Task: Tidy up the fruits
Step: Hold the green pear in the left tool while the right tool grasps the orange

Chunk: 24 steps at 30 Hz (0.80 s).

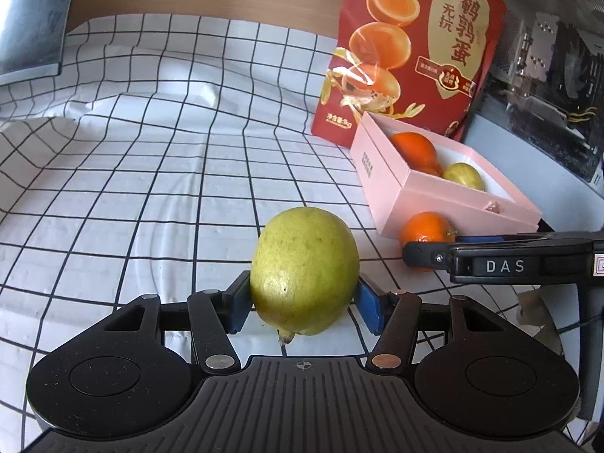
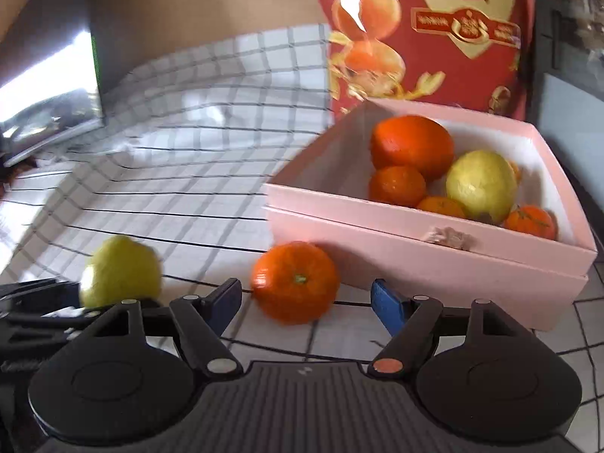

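Note:
My left gripper (image 1: 304,307) is shut on a yellow-green pear (image 1: 305,270), its blue pads pressed to both sides. The pear also shows at the left of the right wrist view (image 2: 120,271). A loose mandarin (image 2: 295,281) lies on the checked cloth against the front of the pink box (image 2: 434,264); it also shows in the left wrist view (image 1: 424,232). My right gripper (image 2: 305,302) is open, its jaws on either side of the mandarin, just short of it. The box holds several oranges (image 2: 413,145) and a yellow-green fruit (image 2: 481,185).
A red snack bag (image 1: 415,45) stands behind the box. A dark computer case (image 1: 547,75) is at the right. A monitor (image 2: 49,90) stands at the far left. The checked cloth (image 1: 170,170) covers the table.

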Available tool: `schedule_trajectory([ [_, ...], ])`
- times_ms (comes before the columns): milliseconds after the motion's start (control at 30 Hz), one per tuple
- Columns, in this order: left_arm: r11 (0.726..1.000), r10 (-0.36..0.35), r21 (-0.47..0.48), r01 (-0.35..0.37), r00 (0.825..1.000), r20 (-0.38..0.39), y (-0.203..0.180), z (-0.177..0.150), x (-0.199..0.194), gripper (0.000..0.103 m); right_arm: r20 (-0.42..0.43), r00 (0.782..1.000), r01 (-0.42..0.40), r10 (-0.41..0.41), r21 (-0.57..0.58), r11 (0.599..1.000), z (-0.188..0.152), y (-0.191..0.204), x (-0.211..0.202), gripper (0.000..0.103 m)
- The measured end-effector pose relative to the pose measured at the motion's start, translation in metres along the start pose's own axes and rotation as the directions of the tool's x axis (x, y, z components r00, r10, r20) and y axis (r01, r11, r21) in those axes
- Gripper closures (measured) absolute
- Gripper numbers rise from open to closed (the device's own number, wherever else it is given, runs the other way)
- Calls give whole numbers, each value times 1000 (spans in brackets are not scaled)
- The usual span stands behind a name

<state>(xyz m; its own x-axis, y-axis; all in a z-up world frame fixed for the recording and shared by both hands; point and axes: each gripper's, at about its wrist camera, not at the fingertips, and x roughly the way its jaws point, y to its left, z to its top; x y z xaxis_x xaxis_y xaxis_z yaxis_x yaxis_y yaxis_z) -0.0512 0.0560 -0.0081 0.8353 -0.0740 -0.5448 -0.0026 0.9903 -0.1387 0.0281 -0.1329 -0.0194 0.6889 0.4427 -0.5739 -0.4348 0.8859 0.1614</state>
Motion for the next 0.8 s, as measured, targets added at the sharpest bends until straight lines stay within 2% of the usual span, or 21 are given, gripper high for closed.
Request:
schedule_trajectory([
  [200, 1000, 5, 6, -5, 1000, -2, 0, -1, 1, 41, -30, 1000, 7, -8, -36, 999, -7, -10, -15, 26],
  [367, 999, 32, 18, -32, 999, -2, -3, 0, 3, 41, 6, 988, 151, -151, -113, 982, -20, -23, -37, 26],
  [467, 997, 66, 28, -66, 998, -2, -8, 0, 6, 41, 45, 983, 182, -178, -89, 979, -25, -37, -50, 26],
  [567, 992, 104, 73, -103, 995, -10, -18, 0, 11, 39, 51, 991, 124, -123, -10, 992, -27, -54, -57, 26],
  [633, 986, 129, 109, -127, 992, -15, -24, -1, 13, 39, 5, 998, 60, -60, 11, 998, -23, -59, -55, 26],
  [700, 983, 139, 122, -136, 990, -16, -25, -1, 14, 39, -7, 1000, 21, -21, 19, 1000, -17, -56, -52, 26],
  [800, 988, 122, 101, -120, 992, -13, -21, -1, 13, 39, 9, 1000, 5, -4, -2, 1000, -10, -39, -45, 26],
])
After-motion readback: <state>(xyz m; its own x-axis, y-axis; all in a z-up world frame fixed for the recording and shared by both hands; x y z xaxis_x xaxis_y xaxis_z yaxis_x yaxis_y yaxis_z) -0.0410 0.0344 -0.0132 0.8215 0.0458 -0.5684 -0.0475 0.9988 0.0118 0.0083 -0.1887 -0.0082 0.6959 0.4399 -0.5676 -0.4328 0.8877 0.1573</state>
